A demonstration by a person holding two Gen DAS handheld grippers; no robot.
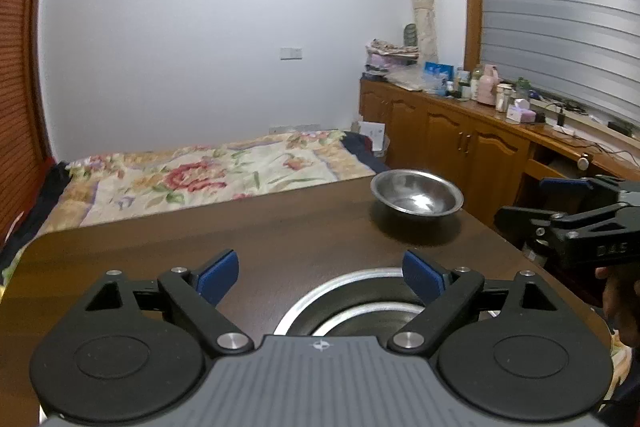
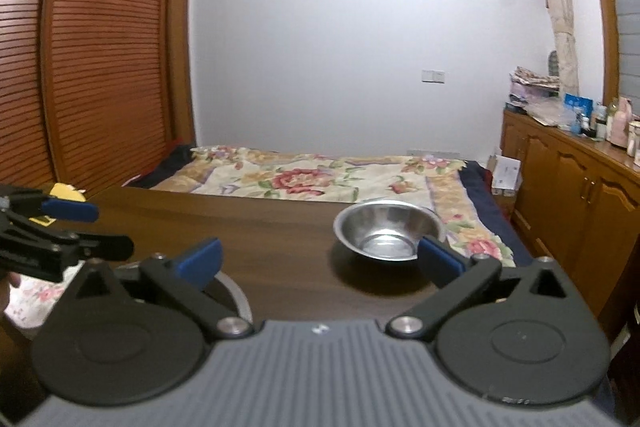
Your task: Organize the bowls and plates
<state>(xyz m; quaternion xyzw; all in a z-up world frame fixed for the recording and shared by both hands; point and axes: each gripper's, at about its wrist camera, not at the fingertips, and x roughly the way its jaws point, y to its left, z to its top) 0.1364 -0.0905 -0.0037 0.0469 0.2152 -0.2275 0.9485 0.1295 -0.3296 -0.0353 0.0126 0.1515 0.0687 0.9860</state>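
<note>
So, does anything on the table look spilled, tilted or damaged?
Nothing stands out. The steel bowl sits upright and empty near the far edge of the table; the steel plate lies flat on the near side.

My left gripper (image 1: pixel 320 275) has a grey ribbed housing with a small cross-shaped emblem at its front edge. On either side sits a round black disc with a raised circle at its centre. Black link arms run forward from silver pivot pins, with triangular cut-outs in the outer links and small silver screw heads at the joints. Each finger ends in a blue pad (image 1: pixel 219 275). My right gripper (image 2: pixel 320 261) is built the same way: grey ribbed body, black discs, silver pins, blue pads (image 2: pixel 200 261). Seen from the left wrist, its black side bears embossed letters, too blurred to read.
</note>
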